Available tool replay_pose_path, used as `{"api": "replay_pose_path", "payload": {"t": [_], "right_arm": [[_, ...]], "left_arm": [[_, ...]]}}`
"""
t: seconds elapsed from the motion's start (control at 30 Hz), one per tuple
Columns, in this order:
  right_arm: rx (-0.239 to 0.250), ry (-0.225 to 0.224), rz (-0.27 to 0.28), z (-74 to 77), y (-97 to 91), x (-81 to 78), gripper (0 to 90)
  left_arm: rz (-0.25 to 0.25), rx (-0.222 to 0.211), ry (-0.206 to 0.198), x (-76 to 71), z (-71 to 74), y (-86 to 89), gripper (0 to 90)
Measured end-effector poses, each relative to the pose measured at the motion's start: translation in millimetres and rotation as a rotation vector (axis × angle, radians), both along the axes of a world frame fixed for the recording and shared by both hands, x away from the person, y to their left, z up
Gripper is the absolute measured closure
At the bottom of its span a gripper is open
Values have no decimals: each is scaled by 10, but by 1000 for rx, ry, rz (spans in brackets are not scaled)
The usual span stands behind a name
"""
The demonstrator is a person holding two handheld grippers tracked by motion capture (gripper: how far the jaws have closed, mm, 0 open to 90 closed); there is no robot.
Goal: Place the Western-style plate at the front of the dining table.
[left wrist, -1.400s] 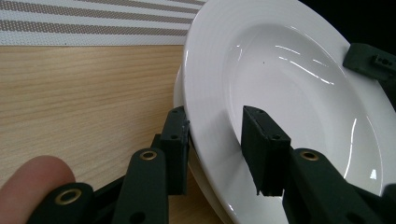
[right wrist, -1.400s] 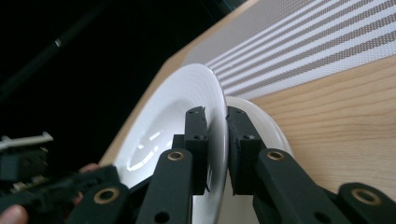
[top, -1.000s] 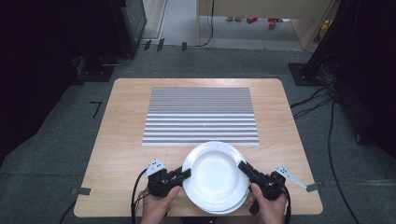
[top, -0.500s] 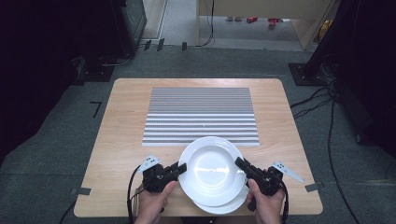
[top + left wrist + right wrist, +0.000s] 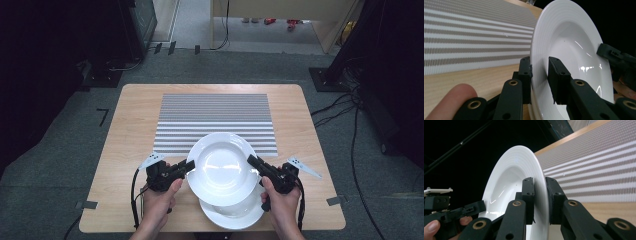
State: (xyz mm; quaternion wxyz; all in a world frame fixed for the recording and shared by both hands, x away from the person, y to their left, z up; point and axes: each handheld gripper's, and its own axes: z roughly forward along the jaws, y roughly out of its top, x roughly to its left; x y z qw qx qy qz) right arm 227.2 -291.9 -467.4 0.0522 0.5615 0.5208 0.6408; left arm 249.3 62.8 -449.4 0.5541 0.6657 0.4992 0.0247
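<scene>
A: High view?
B: Upper plate sits above the lower plate at the bench's 6 o'clock edge. Left gripper clamps its rim at 9 o'clock, right gripper at 3 o'clock.
A: Left gripper view?
B: Jaws, just closed further, pinch the upper plate; striped mat at 10 o'clock.
A: Right gripper view?
B: Jaws grip the rim.

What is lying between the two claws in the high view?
The upper white plate, gripped at opposite rims by the left claw and the right claw; a second plate lies below.
</scene>
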Motion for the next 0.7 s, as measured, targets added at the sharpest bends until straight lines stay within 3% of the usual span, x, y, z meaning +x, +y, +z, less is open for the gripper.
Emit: {"api": "replay_pose_path", "payload": {"t": [0.3,0.7], "right_arm": [[1,-1,21,87,39,267,797],[-7,28,34,142,73,654,806]], "left_arm": [[22,4,-23,280,95,39,741],[21,-7,16,690,80,75,738]]}}
